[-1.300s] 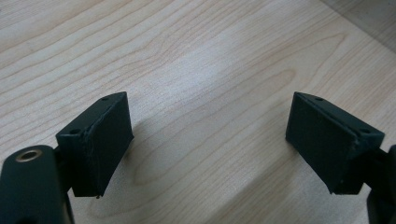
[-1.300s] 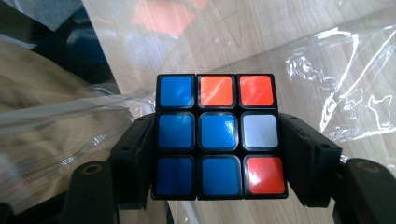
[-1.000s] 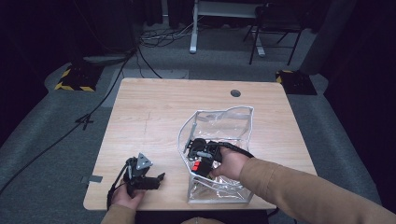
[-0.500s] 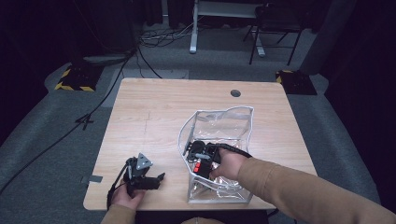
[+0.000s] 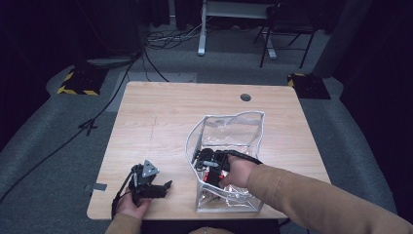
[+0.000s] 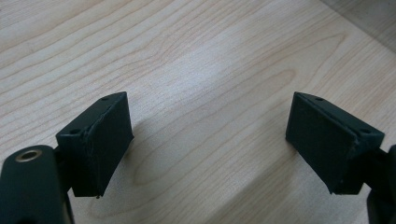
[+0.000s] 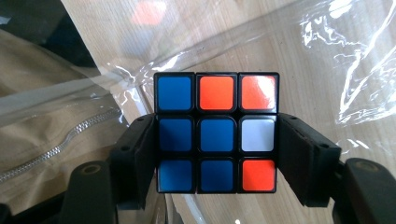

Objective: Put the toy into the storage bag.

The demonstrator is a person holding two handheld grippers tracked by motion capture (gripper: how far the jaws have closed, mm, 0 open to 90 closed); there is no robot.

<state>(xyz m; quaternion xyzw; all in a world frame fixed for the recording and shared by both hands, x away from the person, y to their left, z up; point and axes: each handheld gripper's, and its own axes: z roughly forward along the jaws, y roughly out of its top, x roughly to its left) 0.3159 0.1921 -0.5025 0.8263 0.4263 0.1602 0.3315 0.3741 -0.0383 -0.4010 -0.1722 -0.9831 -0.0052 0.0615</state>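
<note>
A scrambled puzzle cube (image 7: 216,133), its near face mostly blue with orange, red and white squares, sits between the jaws of my right gripper (image 7: 217,120), and both pads press on its sides. That gripper (image 5: 208,163) is reaching inside an upright clear plastic zip bag (image 5: 229,131) on the wooden table (image 5: 160,112). In the high view the cube shows as a small red patch (image 5: 210,176) through the plastic. My left gripper (image 5: 165,189) rests near the table's front left edge, apart from the bag. Its jaws (image 6: 211,100) stand wide open over bare wood.
The bag's zipper (image 7: 60,144) and crinkled wall (image 7: 327,56) surround the right gripper closely. A round cable hole (image 5: 246,97) lies at the table's far right. Beyond the table are floor cables (image 5: 160,39), a desk leg (image 5: 201,29) and a chair (image 5: 287,29).
</note>
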